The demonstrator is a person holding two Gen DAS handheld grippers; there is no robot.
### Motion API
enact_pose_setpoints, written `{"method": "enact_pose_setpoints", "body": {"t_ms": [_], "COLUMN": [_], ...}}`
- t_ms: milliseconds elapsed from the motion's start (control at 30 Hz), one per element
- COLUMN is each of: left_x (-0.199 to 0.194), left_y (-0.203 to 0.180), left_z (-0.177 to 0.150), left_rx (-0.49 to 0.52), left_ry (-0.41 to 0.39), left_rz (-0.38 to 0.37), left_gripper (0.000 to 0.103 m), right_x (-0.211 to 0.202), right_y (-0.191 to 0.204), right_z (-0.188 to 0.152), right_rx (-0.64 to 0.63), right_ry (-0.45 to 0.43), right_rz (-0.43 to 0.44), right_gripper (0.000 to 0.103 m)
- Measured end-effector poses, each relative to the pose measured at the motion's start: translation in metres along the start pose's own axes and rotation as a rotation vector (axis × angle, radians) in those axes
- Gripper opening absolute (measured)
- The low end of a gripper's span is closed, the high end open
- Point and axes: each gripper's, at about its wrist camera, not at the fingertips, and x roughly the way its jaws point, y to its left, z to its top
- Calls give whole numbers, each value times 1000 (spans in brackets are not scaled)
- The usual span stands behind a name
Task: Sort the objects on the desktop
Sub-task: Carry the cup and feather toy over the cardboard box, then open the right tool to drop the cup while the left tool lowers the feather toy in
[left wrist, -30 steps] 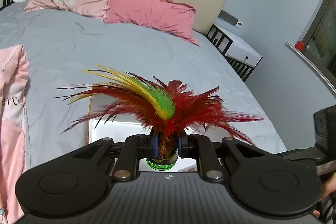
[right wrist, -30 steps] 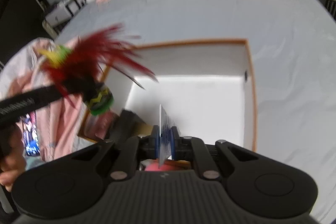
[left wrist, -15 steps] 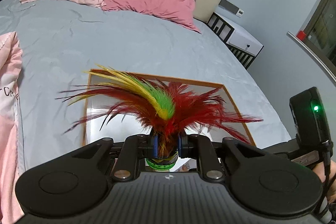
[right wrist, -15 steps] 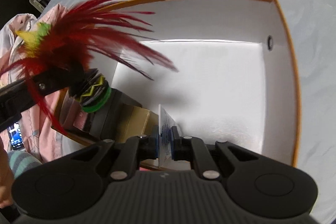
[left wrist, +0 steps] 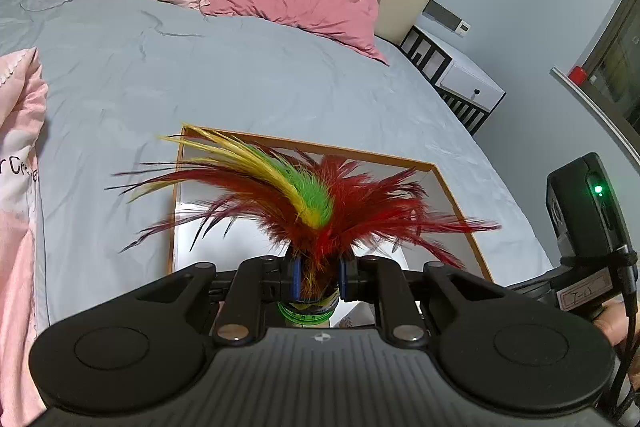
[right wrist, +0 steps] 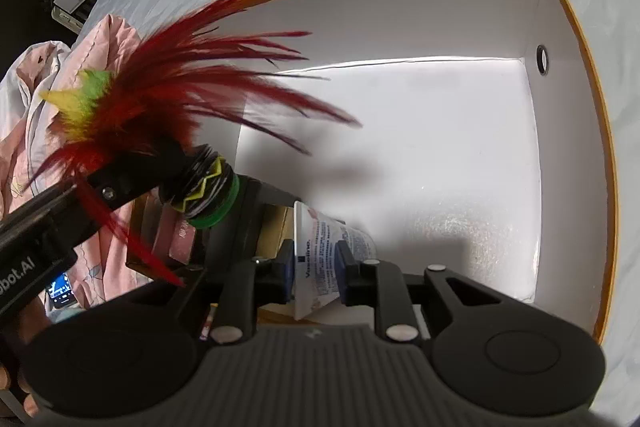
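one white squeeze tube with blue print (right wrist: 320, 259) stands between the opening jaws of the right gripper (right wrist: 313, 271), low inside the white box with orange rim (right wrist: 576, 27) on the grey bed sheet (left wrist: 224, 75). the left gripper (left wrist: 319, 277) is clamped on the red, yellow and green feather shuttlecock (left wrist: 308, 203) above this box.

Tube (right wrist: 320, 267), lower middle of the right wrist view, between the right tongs (right wrist: 314, 273): blue word "Vaseline" along its side; the small blue print beside it is too fine to read.

Left tongs (right wrist: 28, 259), left edge of the same view: white letters "bot.AI", the start cut off.

Pink quilt (left wrist: 16, 163), left edge of the left wrist view: dark letters "r Cr", rest hidden.
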Motion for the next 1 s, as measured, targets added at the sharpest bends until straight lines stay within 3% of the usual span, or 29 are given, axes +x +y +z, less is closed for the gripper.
{"method": "enact_pose_setpoints", "body": {"t_ms": [133, 300, 567, 800, 1000], "left_x": [-2, -5, -1, 40, 68], "left_y": [-2, -6, -52, -94, -106], "left_z": [-2, -2, 3, -17, -33], "left_rx": [12, 29, 131, 287, 341], "left_ry": [-2, -11, -24, 95, 163], "left_rz": [-6, -17, -110, -118, -55], "left_gripper": [18, 18, 18, 19, 19], "right_x": [-6, -35, -78, -90, -90], "right_y": [0, -8, -36, -59, -80], "right_z": [-1, -12, -27, -38, -41], "right_rx": [8, 9, -6, -59, -38], "right_ry": [-16, -96, -257, -340, -347], "right_rz": [10, 22, -81, -192, -168], "right_gripper": [30, 34, 37, 37, 36]}}
